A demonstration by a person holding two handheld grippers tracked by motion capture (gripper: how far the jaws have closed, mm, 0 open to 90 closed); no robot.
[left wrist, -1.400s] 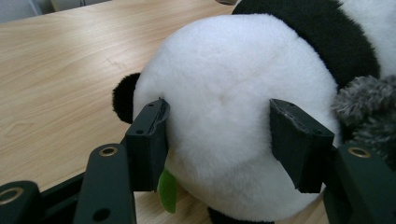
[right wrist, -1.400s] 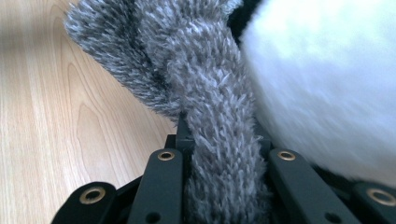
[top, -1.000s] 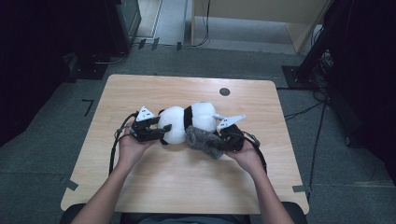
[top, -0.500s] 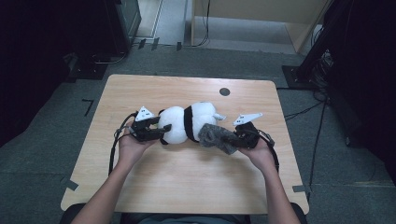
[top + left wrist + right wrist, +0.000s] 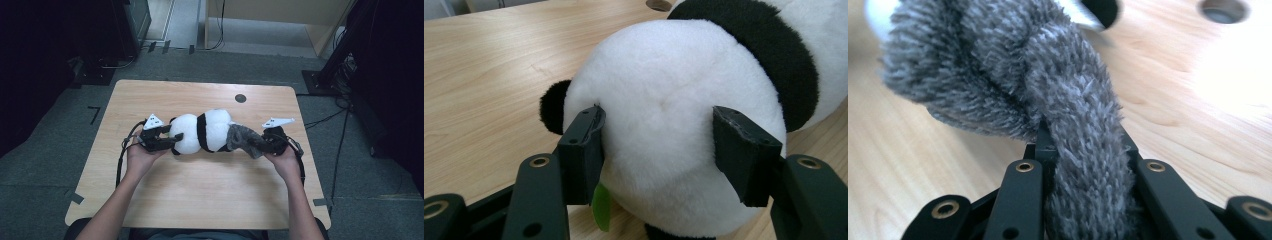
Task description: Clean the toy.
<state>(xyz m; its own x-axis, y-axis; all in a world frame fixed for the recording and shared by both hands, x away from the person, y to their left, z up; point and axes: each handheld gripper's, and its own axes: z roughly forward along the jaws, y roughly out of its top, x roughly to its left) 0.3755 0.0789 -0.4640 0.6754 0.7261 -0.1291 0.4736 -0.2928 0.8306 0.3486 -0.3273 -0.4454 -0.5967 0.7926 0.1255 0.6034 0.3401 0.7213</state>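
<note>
Panda plush held at both ends, lying near the middle of the wooden tabletop (image 5: 200,195).

My left gripper (image 5: 159,141) clamps the round white-and-black plush panda toy (image 5: 202,132) at its white end; my right gripper (image 5: 265,143) pinches the fuzzy grey cloth (image 5: 244,140) on the toy's other end, toward the tabletop's right edge.

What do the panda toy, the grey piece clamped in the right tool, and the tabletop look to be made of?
Panda toy: soft plush, judging by its short, dense white and black pile. Grey piece: fuzzy fabric with a longer, shaggier pile, maybe a fleecy sock or cloth; I cannot tell which. Tabletop: light wood or wood-look laminate with visible grain lines and a smooth matte finish.
</note>
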